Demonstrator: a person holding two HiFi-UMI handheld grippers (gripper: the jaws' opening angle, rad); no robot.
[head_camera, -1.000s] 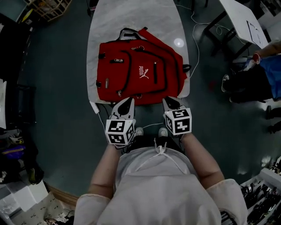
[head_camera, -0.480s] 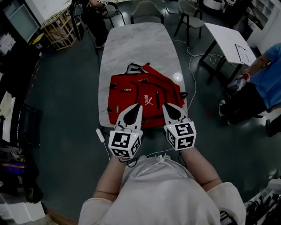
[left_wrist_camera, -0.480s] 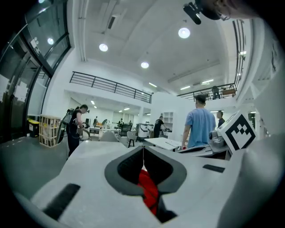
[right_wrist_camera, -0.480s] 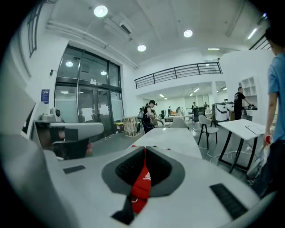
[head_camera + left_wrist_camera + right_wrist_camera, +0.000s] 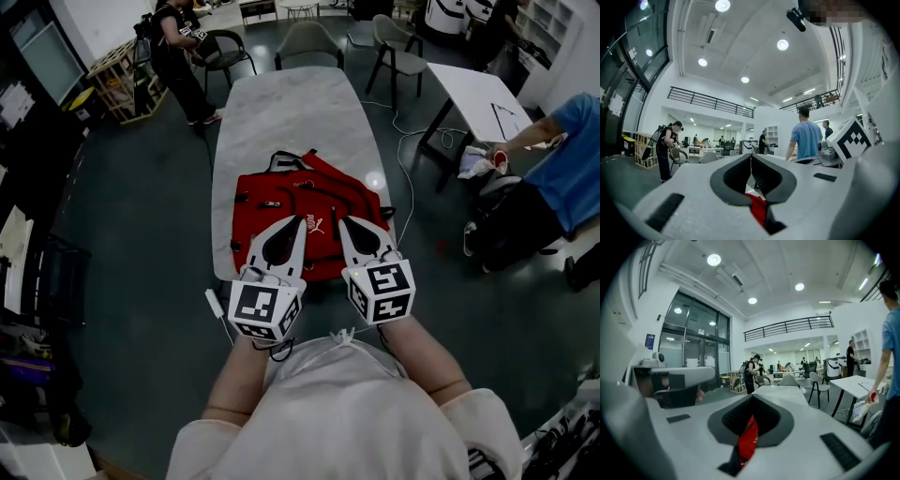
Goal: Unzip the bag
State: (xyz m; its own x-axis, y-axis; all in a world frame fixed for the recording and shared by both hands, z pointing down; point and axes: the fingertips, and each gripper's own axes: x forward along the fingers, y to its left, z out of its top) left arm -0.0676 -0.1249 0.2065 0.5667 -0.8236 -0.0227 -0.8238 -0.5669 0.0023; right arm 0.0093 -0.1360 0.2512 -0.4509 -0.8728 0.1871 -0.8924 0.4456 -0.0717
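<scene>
Two tongs, both pressed together at the tips with nothing clamped: the left tongs (image 5: 299, 222) and the right tongs (image 5: 344, 223) hover side by side over the near half of the bag (image 5: 309, 246). Red shows through each gap, but that reads as the bag seen below them, not fabric held. The bag lies flat, front up, with the table (image 5: 291, 112) under it. Dark zip tracks (image 5: 323, 187) curve across the bag's front, further from you than the tips. The pulls are too small to pick out from here, so find one before you commit. Spread one pair and bring it down onto the pull tab itself, not the fabric. Pin the bag beside the track with the other pair, then draw along the curve rather than lifting.
</scene>
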